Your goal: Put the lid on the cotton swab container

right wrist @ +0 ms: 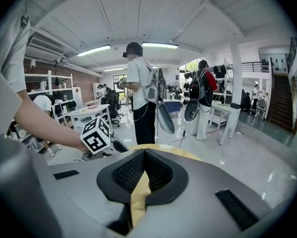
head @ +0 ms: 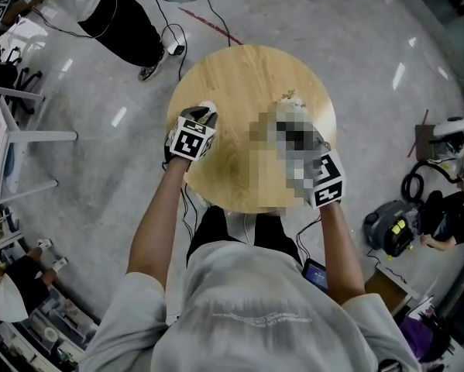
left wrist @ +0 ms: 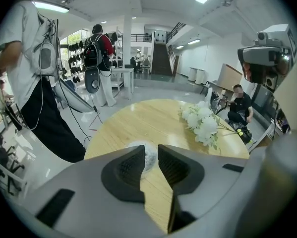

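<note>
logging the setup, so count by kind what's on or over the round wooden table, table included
grippers: 2 (left gripper, jaws apart; right gripper, jaws together)
white flower bunch: 1
round whitish container or lid, partly hidden behind the left jaws: 1
round wooden table: 1
total: 5

The table (head: pixel 247 91) is pale wood-grain, the flowers (left wrist: pixel 203 120) white; the left gripper (left wrist: pixel 151 152) and right gripper (right wrist: pixel 144 155) are grey with black.
</note>
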{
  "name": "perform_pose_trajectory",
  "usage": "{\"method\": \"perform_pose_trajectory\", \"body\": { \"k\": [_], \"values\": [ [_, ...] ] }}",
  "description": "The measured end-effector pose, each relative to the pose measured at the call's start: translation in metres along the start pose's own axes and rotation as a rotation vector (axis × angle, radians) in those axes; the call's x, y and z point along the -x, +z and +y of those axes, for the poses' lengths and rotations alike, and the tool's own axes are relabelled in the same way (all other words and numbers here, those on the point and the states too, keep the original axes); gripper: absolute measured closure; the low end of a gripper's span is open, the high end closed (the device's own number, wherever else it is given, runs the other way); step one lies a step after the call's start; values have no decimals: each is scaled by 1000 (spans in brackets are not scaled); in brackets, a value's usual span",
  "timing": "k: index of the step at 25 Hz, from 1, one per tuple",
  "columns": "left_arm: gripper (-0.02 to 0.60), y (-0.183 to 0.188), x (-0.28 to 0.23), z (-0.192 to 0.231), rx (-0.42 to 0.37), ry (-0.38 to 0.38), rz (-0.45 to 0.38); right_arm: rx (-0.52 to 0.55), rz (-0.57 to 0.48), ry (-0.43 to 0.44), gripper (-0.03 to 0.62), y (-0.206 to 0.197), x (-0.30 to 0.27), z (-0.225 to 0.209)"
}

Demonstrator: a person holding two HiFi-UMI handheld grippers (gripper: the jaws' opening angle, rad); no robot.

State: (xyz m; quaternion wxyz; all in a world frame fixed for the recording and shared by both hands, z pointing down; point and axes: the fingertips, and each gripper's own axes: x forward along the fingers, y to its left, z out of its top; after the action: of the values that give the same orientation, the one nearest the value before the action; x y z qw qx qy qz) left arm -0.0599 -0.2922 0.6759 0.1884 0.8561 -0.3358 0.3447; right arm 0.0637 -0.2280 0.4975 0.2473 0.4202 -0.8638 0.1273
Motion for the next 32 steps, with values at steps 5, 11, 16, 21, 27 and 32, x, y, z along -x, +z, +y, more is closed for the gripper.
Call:
{"method": "perform_pose_trajectory", "body": {
  "k": [5,11,16,21,27,32],
  "values": [
    [486,37,49,7,72,38,-144,50,-46,-30,568,27,27,-15],
    [541,92,136,14,13,154,-296,155,-165,-66,568,88,59,-26],
    [563,137,208,22,-42,249,-413,255,-254,-93,568,140,78,-27],
    [563,172,270,11,-120,318,-502,330,-303,-109,568,177,96,-15],
    [563,208,325,6,-191,408,-576,365,-384,-86,568,215,110,-4],
    [563,220,355,-5,-240,446,-619,382,-439,-67,568,236,120,7]
  ]
}}
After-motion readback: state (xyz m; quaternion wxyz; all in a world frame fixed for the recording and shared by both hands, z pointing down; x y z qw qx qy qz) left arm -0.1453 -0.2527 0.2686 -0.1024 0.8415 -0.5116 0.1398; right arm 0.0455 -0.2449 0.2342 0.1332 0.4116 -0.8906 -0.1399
